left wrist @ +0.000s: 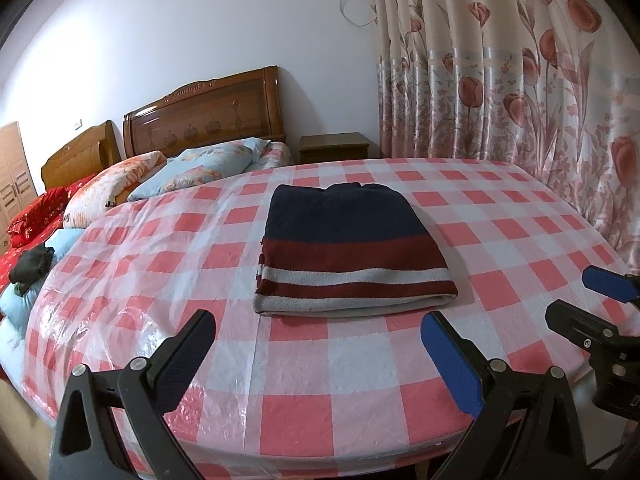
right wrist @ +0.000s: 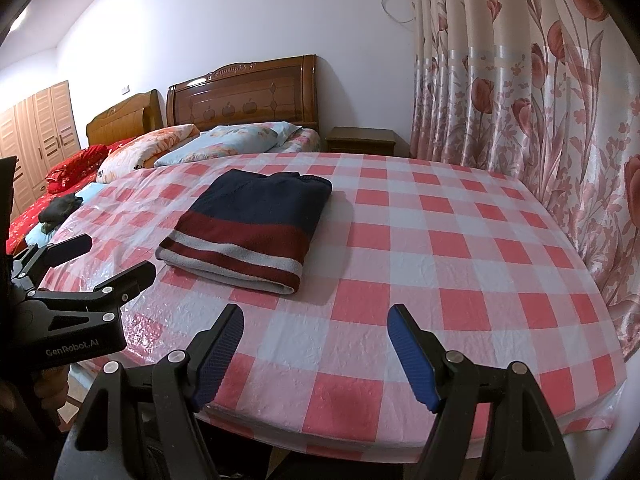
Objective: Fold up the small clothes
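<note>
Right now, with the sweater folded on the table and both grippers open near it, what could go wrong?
1. The clear plastic sheet over the checked tablecloth looks slippery and wrinkled; a push could slide the folded sweater and open its fold.
2. The left gripper and right gripper are close together near the table's edge and might collide.
3. Grasping only the top layer may undo the fold.

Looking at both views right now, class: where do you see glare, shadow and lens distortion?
Left wrist view: glare on the plastic table cover; table edge bows with fisheye. Right wrist view: folded sweater casts a soft shadow rightward; curtain curves; corners black.
</note>
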{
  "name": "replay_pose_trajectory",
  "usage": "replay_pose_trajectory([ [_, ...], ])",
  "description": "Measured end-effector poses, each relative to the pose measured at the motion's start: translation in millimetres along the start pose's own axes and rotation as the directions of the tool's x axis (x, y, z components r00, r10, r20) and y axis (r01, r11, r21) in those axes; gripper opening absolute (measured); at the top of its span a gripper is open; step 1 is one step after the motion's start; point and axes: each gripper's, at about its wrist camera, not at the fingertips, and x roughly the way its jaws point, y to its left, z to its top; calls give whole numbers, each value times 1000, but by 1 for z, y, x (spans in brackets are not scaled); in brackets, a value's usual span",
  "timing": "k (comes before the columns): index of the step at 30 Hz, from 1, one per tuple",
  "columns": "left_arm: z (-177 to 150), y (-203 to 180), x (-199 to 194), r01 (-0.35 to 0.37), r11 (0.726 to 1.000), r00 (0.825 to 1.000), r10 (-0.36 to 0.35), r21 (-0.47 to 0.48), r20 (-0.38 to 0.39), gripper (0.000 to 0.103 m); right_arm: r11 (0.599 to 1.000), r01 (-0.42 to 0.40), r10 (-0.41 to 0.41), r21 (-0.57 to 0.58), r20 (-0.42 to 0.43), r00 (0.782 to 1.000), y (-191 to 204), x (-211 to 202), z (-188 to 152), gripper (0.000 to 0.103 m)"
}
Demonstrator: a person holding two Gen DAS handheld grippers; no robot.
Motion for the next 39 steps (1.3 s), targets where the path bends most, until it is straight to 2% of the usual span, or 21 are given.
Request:
replay_pose_trajectory([
  [39, -2, 0, 3, 3, 1000, 1000, -3, -11, -10, 103, 1000, -2, 2, 3, -3, 1000, 1, 1, 0, 76],
])
